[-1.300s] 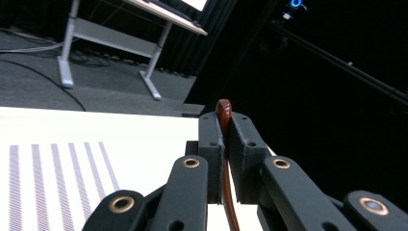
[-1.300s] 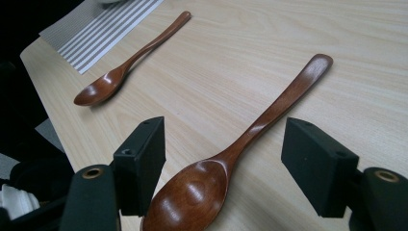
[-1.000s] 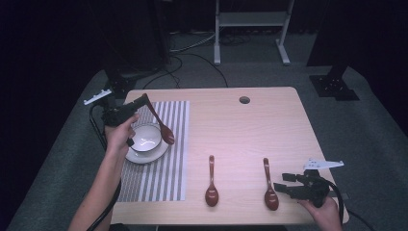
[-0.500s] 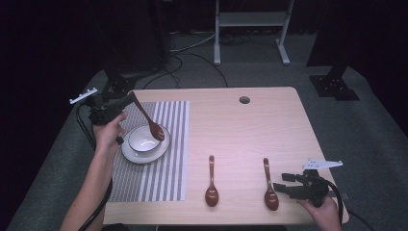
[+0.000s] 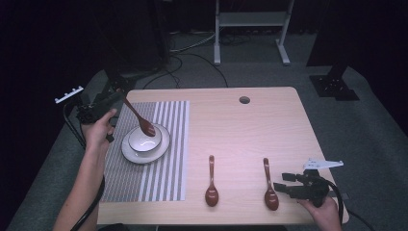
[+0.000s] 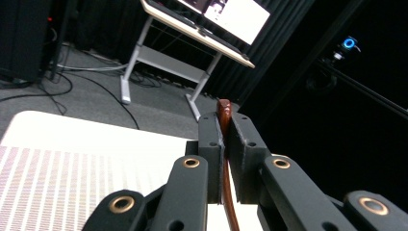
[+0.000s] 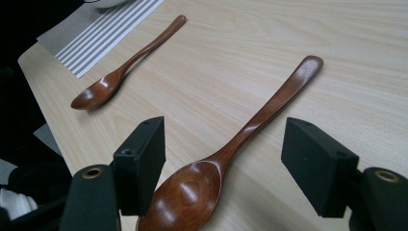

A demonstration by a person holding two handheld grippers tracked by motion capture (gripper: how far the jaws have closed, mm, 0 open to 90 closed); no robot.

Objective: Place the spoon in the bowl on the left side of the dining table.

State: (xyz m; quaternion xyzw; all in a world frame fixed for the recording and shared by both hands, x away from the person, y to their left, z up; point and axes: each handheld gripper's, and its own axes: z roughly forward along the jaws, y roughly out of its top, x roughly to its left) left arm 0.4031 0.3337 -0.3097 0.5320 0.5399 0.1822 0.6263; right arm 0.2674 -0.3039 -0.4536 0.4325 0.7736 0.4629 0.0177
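A: Spoon first, at the table's left edge. Where do you have it?

B: Your left gripper is clenched on its handle, as the left gripper view bears out with the pads tight on the wood. The handle rises toward the far-left corner; the head hangs down and right, over the bowl on its plate.

A: So which way does the coming move run?

B: By my reading, along that slanted axis: the bowl lies down and right of your gripper, so you lower the head straight in. The striped mat under the plate runs along the left side to the near edge.

A: And further right?

B: Two more spoons lie apart near the near edge, both heads toward you, handles pointing to the far edge: the middle one, then the right one.

A: My right hand?

B: Your right gripper sits at the near-right corner, released, its jaws standing wide either side of the right spoon's head without touching it. That hand is plainly nearer to both.

A: The room?

B: Pale wood top, grey carpet, cables and a stand beyond the far edge, darkness around.
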